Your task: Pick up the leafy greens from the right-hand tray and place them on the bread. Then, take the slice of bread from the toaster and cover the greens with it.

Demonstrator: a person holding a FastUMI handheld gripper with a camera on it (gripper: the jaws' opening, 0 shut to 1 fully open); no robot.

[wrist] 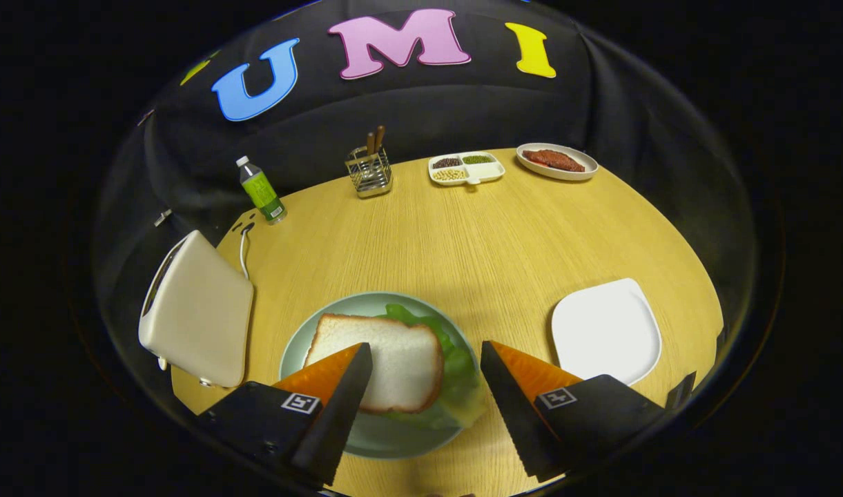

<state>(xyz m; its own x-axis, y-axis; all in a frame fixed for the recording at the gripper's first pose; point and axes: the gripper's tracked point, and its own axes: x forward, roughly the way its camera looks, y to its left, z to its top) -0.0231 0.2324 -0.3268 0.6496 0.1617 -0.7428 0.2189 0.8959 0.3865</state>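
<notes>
A slice of bread [386, 359] lies on top of leafy greens [449, 355] on a pale green plate [304, 348], just ahead of and between my fingers. The greens stick out past the slice on its far and right sides. My gripper [427, 359] is open above the plate, holding nothing, with one fingertip [355, 376] over the slice's near left part. A cream toaster [197, 310] stands left of the plate. Right of the plate sits a white square tray [606, 330] with nothing on it.
At the back of the round wooden table [476, 241] stand a green bottle [262, 191], a wire holder with utensils [370, 169], a divided dish of beans [466, 168] and an oval plate with meat [556, 161]. The toaster's cord [242, 252] runs behind it.
</notes>
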